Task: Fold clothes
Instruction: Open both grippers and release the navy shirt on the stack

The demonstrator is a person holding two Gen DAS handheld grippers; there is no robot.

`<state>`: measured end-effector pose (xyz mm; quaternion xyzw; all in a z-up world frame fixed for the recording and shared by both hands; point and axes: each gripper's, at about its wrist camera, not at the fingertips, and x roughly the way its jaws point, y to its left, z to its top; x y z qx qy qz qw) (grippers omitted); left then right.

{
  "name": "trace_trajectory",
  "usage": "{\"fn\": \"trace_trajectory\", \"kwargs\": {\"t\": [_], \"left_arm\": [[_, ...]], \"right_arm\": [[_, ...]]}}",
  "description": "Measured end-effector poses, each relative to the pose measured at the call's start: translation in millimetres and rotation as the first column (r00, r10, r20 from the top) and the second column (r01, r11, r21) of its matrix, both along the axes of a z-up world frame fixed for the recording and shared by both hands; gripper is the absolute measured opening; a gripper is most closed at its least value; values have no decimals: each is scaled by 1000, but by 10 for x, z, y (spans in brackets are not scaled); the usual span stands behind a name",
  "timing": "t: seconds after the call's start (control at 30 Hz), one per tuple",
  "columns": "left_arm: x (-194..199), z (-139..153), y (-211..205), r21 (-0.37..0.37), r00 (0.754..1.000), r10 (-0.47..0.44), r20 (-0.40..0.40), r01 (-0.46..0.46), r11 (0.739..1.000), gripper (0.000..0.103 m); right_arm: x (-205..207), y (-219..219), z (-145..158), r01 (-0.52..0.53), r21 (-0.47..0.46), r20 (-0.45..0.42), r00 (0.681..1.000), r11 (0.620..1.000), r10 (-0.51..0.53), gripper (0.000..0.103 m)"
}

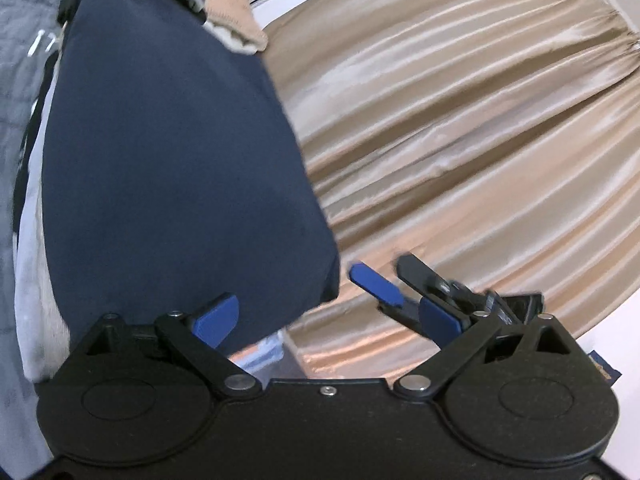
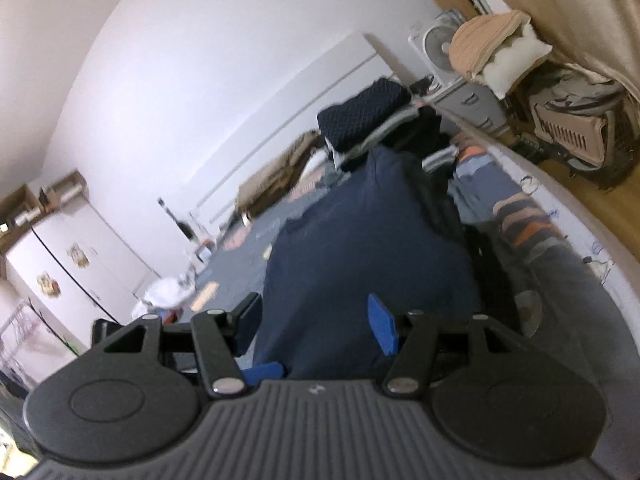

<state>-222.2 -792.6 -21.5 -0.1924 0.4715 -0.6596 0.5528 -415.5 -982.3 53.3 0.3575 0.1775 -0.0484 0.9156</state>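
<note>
A navy garment [image 1: 180, 152] lies spread flat, and its near corner reaches in between the fingers of my left gripper [image 1: 327, 308]. That gripper stands wide open, its left pad [image 1: 216, 320] tucked under the cloth's edge and its right pad [image 1: 438, 316] clear of it. Beside that right pad, blurred blue and black fingers [image 1: 376, 285] poke in, apparently those of my right gripper. In the right wrist view the same navy garment [image 2: 360, 248] runs away from the camera on the bed. My right gripper [image 2: 316, 320] is open over its near end, and neither pad visibly presses the cloth.
A beige satin curtain [image 1: 460, 140] fills the right of the left wrist view. On the grey bed cover [image 2: 580, 300] lie a striped garment [image 2: 520, 220] and a dark pile of clothes [image 2: 364, 112]. A white fan [image 2: 436, 46], a pet carrier [image 2: 576, 128] and a white cabinet [image 2: 72, 256] stand around.
</note>
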Motion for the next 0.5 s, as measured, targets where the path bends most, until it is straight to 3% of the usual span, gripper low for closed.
{"fn": "trace_trajectory", "kwargs": {"t": [0.13,0.33,0.5], "left_arm": [[-106,-52,94,39,999,-19,35,18,999,97],[-178,-80,187,126,996,-11,88,0,992,97],[-311,155,245,155,972,15,233,-52,987,102]], "right_arm": [[101,-73,-223,53,10,-84,995,999,-52,57],[-20,-159,-343,74,3,-121,990,997,-73,57],[-107,-128,-238,71,-36,-143,987,997,-75,58]]}}
